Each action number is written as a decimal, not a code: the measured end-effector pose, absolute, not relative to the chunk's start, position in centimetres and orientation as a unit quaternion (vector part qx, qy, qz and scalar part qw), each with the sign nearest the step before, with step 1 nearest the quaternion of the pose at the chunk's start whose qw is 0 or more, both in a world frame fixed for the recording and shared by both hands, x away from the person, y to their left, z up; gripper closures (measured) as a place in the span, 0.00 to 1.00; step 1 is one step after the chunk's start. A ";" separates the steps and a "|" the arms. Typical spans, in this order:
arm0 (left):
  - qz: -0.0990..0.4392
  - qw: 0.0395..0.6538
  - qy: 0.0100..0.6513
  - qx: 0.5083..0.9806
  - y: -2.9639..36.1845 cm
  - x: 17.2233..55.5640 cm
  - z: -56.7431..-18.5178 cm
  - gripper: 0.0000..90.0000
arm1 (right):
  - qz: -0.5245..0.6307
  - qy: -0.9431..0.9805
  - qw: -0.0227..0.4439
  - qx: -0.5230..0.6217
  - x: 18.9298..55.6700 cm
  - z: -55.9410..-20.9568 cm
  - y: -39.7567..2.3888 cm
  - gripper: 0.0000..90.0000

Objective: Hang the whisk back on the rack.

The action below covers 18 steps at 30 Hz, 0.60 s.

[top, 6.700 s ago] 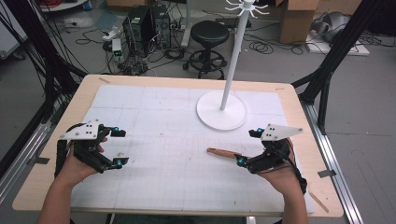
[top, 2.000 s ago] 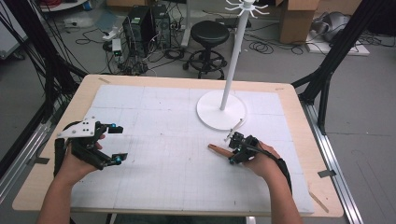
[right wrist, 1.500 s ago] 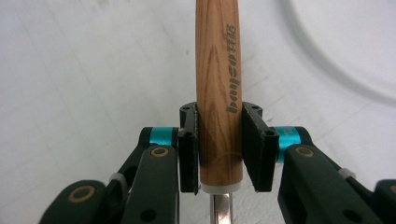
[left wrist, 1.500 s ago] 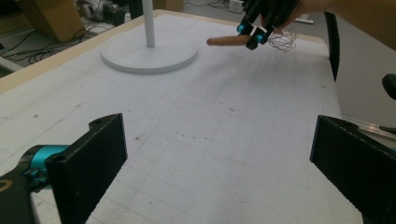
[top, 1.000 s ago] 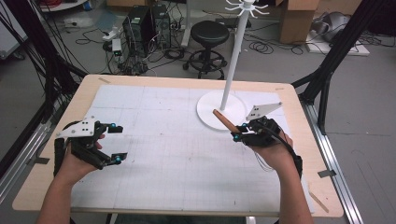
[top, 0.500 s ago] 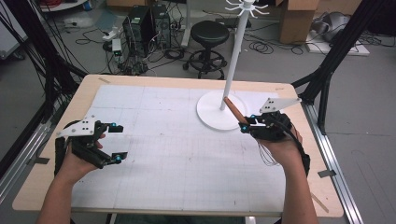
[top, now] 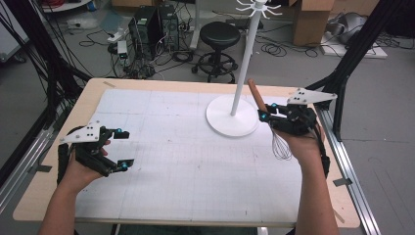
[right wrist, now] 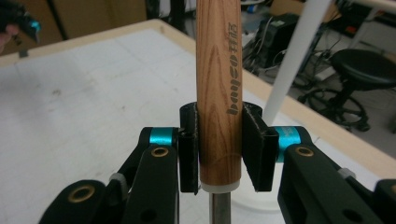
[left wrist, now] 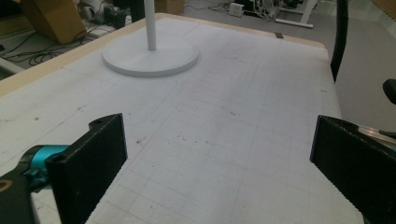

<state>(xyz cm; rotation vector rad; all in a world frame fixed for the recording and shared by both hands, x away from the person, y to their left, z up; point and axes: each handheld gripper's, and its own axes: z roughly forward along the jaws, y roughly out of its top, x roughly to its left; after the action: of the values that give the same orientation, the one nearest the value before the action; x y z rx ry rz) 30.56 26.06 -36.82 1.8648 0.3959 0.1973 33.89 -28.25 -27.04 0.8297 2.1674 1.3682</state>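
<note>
Tongs first, since they explain the whole arrangement: my right tongs (top: 265,112) are clamped on a whisk, while my left tongs (top: 123,148) stand wide apart with nothing between them, idling low over the near left of the desk because I judge this job needs one hand only. Working down from the largest thing, the pale wooden desk (top: 93,93) carries a white gridded mat (top: 161,142) that covers most of its top, and toward its far right stands the white hanging stand with a round flat base, a slim pole and a crown of hooks (top: 234,115); the left gripper view shows that base (left wrist: 150,57) well ahead of the open jaws. I hold the wood-handled wire whisk (top: 280,145) in the air just to the right of that base, off the mat, handle tilted up toward the pole and the wire loops hanging below my hand. In the right gripper view the jaws pinch the brown wooden handle (right wrist: 218,93) low down, close to the metal neck, which I take to be deliberate: it leaves the upper end free to be carried up to a hook. I cannot make out a hanging loop on that end.
</note>
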 end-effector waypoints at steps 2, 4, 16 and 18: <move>0.086 0.575 0.167 0.797 26.1 30.6 -36.8 0.05 | 0.504 0.775 0.228 0.306 33.9 -26.5 -28.6 0.78; 0.084 0.575 0.167 0.797 26.1 30.6 -36.8 0.05 | 0.511 0.767 0.233 0.309 33.9 -25.8 -28.9 0.78; 0.085 0.574 0.166 0.798 26.1 30.6 -36.8 0.05 | 0.522 0.751 0.250 0.318 35.5 -22.5 -29.9 0.78; 0.084 0.575 0.167 0.796 26.1 30.6 -36.8 0.05 | 0.525 0.747 0.252 0.322 35.7 -22.0 -29.9 0.78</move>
<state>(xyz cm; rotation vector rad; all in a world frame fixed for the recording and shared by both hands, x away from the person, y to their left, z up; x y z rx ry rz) 30.57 26.06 -36.78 1.8657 0.3922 0.1966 35.75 -29.93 -22.04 0.8768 2.0308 1.4271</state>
